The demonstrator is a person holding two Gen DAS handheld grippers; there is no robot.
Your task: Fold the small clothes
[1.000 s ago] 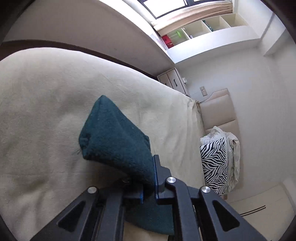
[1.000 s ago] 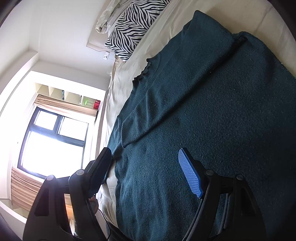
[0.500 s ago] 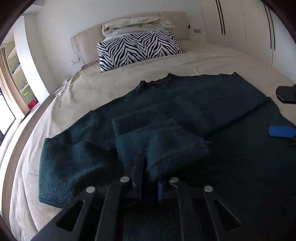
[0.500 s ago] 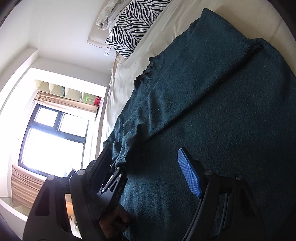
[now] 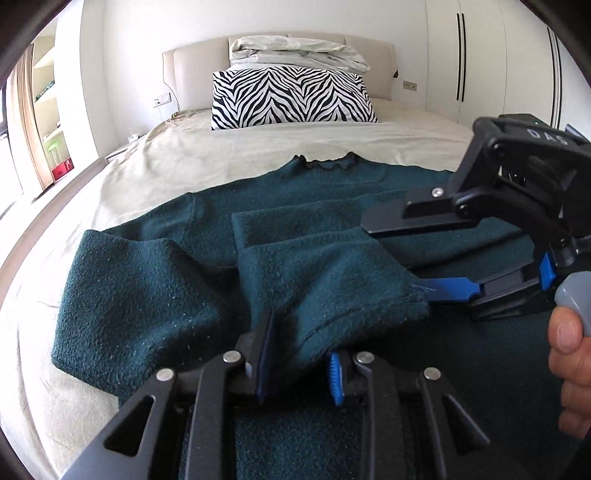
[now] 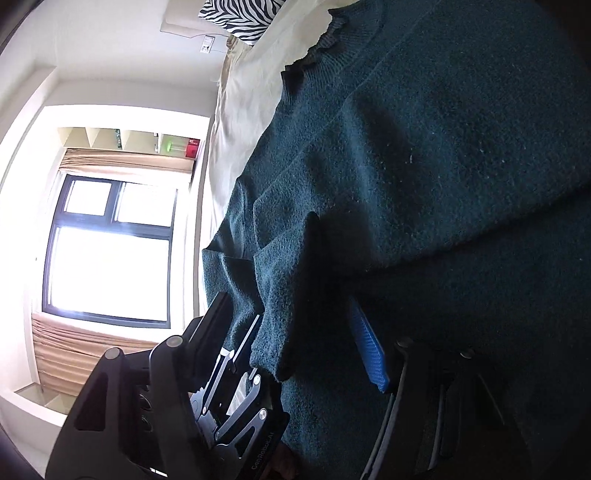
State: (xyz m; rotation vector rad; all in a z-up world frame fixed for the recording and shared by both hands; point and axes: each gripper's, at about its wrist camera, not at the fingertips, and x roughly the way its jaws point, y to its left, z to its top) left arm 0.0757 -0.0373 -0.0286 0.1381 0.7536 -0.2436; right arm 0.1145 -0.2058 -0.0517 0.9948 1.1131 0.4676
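The left tongs (image 5: 299, 354) are being opened, with the sleeve cuff (image 5: 332, 284) loose between them. The right tongs (image 5: 417, 254) are being closed around the same sleeve, not yet pressed. The green sweater (image 5: 147, 288) is spread flat on the bed (image 5: 221, 155), below the zebra pillow (image 5: 291, 98).

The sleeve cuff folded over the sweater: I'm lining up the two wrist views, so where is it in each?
Left wrist: the cuff sits low in the centre, between the opening left gripper's jaws.
Right wrist: the cuff hangs lower centre-left, between the closing right gripper's jaws.
Shared landmark: the sweater's ruffled collar, with the zebra pillow beyond it.
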